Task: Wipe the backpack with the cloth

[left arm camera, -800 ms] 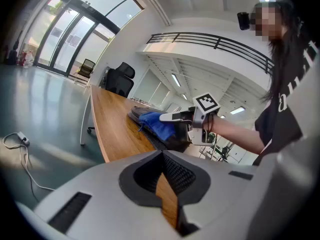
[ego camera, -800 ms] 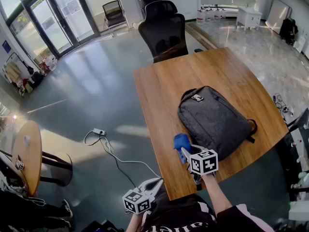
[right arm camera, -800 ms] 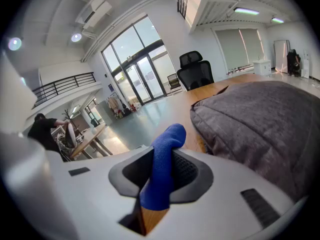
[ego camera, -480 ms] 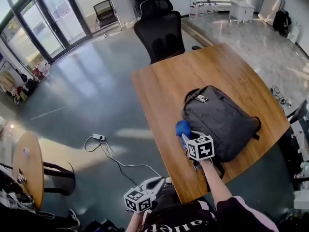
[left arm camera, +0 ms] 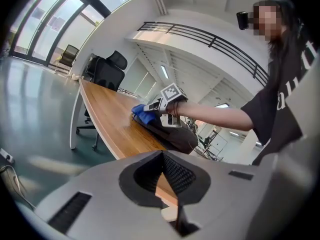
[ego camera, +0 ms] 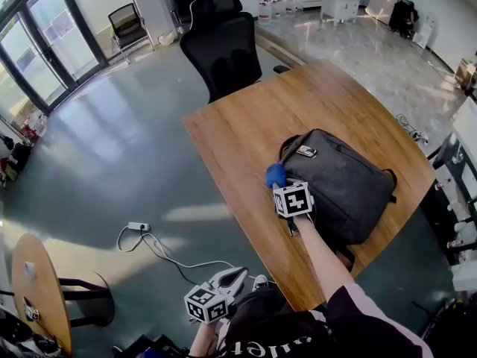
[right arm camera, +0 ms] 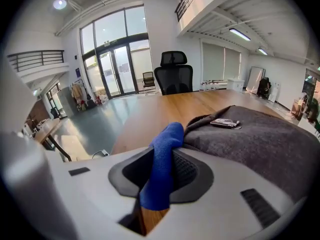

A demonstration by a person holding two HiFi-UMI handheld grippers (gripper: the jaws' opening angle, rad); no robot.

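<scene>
Cloth (ego camera: 276, 175) clamped in your right gripper's (ego camera: 282, 187) fingers, at the left edge of the backpack (ego camera: 346, 189); bag runs near-right. Left gripper (ego camera: 232, 280) fingers together, far off.

I'm in an office: a swivel chair (right arm camera: 173, 76) ahead of my right gripper (right arm camera: 159, 179), past the desk (right arm camera: 160, 109); glass doors (right arm camera: 116, 66) left.

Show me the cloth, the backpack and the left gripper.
cloth (right arm camera: 162, 159), right gripper view, blue fold between the jaws.
backpack (ego camera: 344, 186), head view, middle of grey front.
left gripper (left arm camera: 163, 159), left gripper view, where its fingertips meet.
</scene>
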